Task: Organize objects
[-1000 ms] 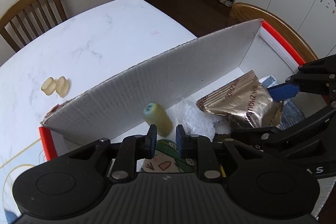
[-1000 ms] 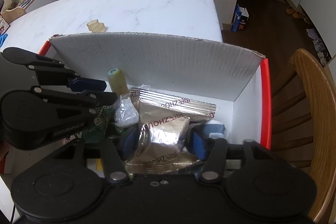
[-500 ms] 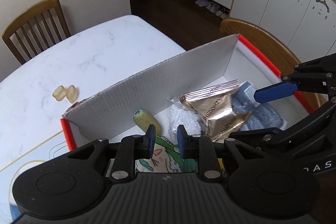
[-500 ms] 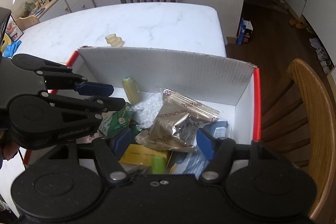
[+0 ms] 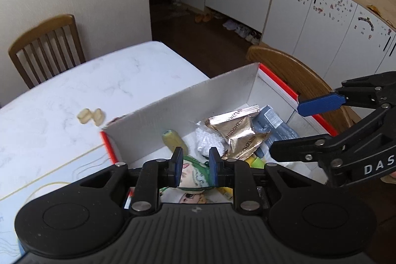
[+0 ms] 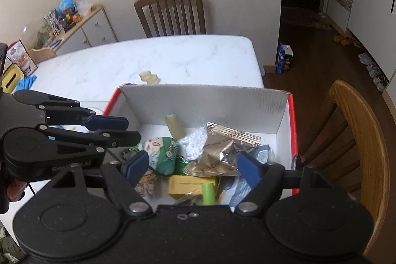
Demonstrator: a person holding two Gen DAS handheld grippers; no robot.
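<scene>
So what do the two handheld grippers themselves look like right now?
Both are matte black plastic linkages with silver pivot rivets and blue finger pads. The left gripper has a ribbed body; the right gripper shows white lettering on its side, partly cut off. No sleeves are visible.

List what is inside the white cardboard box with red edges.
Inside the white cardboard box: gold foil packet, yellow-green bottle, white bead bag, green cartoon pouch, yellow carton, blue packet. Anything beneath them is covered.
</scene>
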